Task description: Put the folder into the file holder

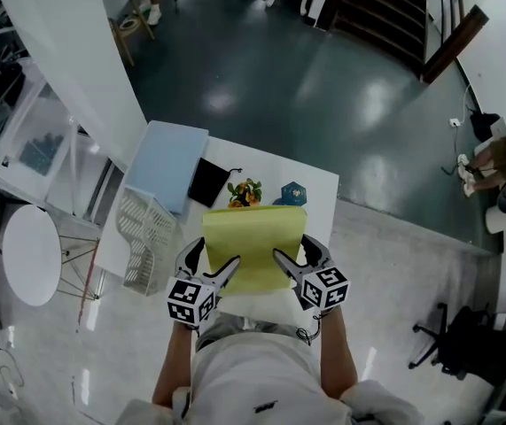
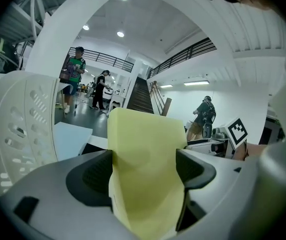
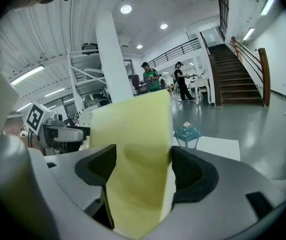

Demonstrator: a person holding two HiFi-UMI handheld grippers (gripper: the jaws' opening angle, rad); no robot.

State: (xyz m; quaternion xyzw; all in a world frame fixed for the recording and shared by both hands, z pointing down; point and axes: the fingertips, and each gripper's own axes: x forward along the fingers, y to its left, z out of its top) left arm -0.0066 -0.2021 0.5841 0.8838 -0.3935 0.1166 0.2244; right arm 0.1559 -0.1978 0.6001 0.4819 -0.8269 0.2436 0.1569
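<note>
I am holding the yellow folder (image 1: 254,246) above the tabletop (image 1: 316,189), with my left hand-held gripper (image 1: 219,254) and right hand-held gripper (image 1: 293,249) each clamping a near corner. It is not yet sitting in the white file holder (image 1: 146,230) at the left, so carrying it over and slotting it in is what I am judging to be left.

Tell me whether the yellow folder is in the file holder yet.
Out. The yellow folder is gripped by the left gripper and right gripper over the table; the file holder stands apart, to its left.
</note>
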